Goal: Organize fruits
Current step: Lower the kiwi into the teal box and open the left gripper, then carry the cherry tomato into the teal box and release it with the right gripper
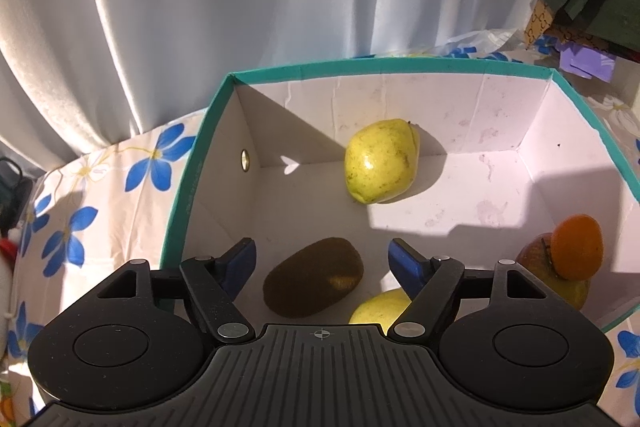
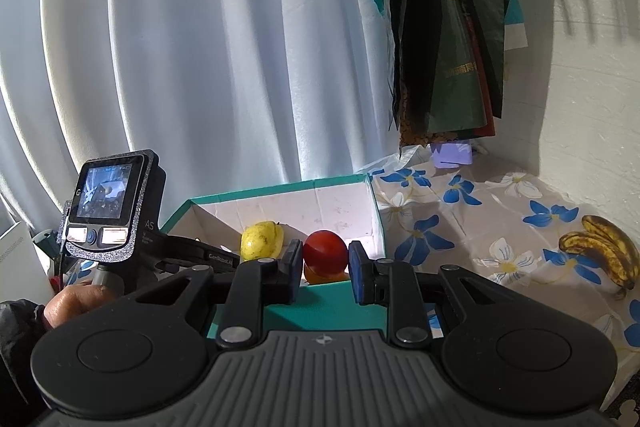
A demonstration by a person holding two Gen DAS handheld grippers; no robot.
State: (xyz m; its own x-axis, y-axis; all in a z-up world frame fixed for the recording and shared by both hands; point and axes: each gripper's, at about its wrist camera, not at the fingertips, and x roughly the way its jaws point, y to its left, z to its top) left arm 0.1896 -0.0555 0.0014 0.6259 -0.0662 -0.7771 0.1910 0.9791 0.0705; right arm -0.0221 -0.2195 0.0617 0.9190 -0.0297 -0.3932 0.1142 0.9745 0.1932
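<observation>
Left gripper (image 1: 322, 263) spread wide over teal-rimmed box (image 1: 188, 187), kiwi (image 1: 313, 277) lying loose on box floor between pads, untouched. Step looks like release just finished. Yellow pear (image 1: 380, 161) at 12 o'clock from kiwi, well apart. Right gripper (image 2: 325, 265) at its narrowest, pinching nothing, outside box's near wall. Bananas (image 2: 604, 251) on floral tablecloth (image 2: 460, 219), at 3 o'clock from box: likely next pick. Left gripper must lift clear of box walls.

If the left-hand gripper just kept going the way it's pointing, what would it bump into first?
Most likely the kiwi, lying on the box floor right between the open fingers of the left gripper. A yellow fruit sits just beside it; depth is hard to judge.
</observation>
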